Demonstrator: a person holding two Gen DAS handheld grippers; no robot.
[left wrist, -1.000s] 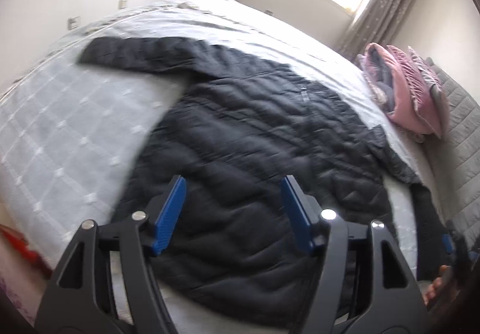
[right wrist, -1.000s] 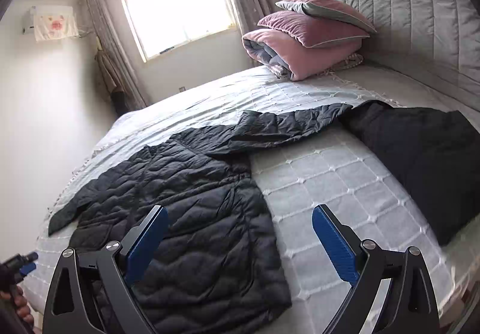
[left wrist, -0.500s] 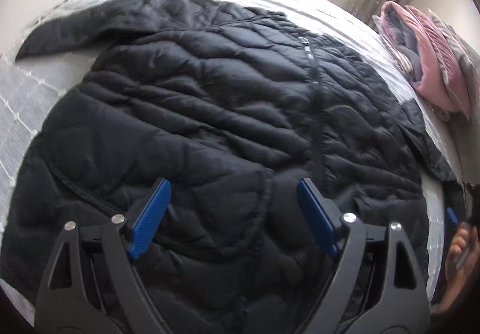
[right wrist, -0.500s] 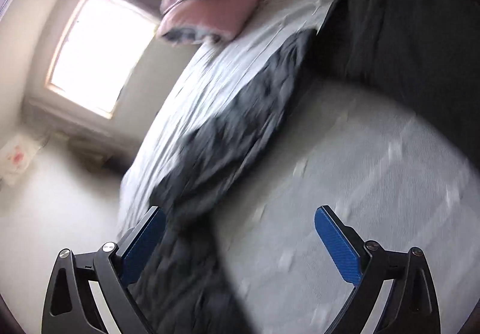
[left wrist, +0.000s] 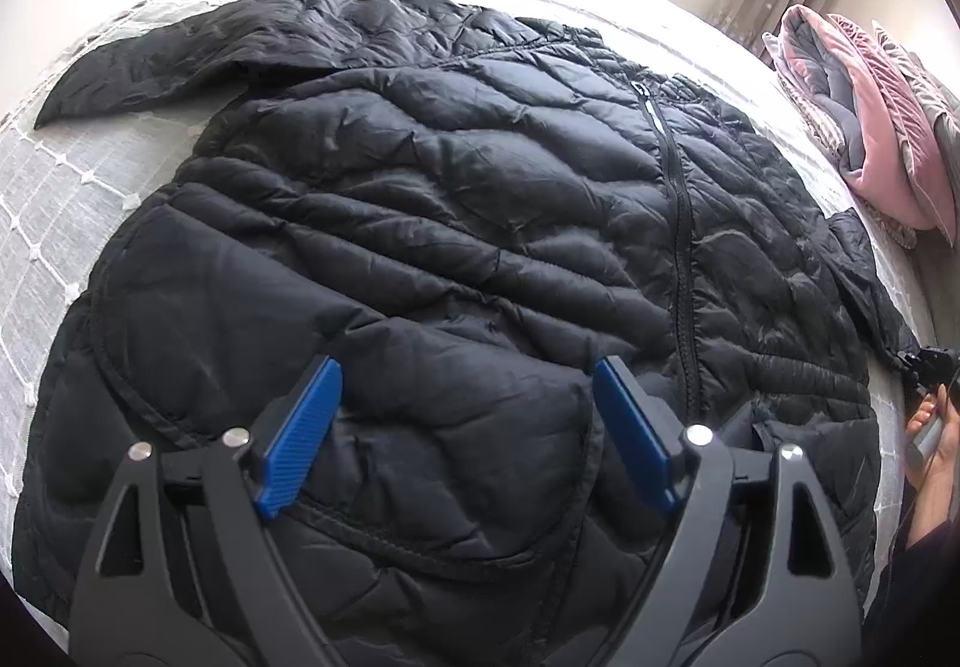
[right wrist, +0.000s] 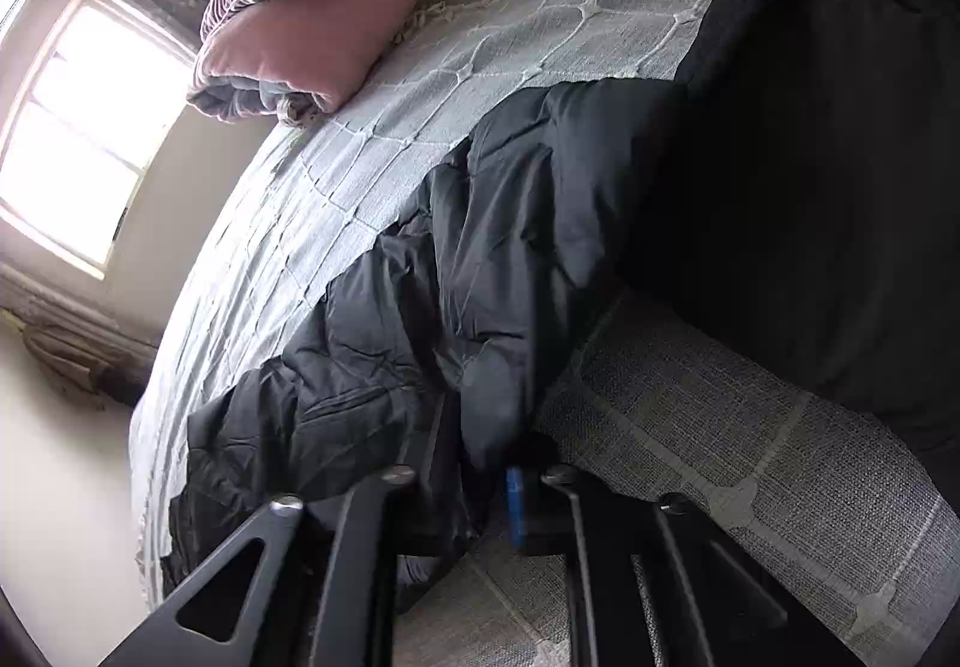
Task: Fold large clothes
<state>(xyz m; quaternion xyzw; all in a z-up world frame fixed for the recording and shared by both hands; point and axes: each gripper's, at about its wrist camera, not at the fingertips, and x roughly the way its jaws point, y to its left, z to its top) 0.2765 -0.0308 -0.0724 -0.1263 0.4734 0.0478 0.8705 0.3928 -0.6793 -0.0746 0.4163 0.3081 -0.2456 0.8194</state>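
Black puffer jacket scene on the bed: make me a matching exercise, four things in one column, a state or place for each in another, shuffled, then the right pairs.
Things:
1. left gripper
2. right gripper
3. black jacket
4. pink bedding

States or places:
A. folded in a stack near the head of the bed
B. open above the hem
C. spread flat, zipped
D. shut on the sleeve

Pairs: 1-B, 2-D, 3-C, 4-A

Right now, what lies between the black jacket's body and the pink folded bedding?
In the left wrist view, only bare quilted bedspread separates the black jacket from the pink folded bedding; the jacket's sleeve reaches out just below the pile.
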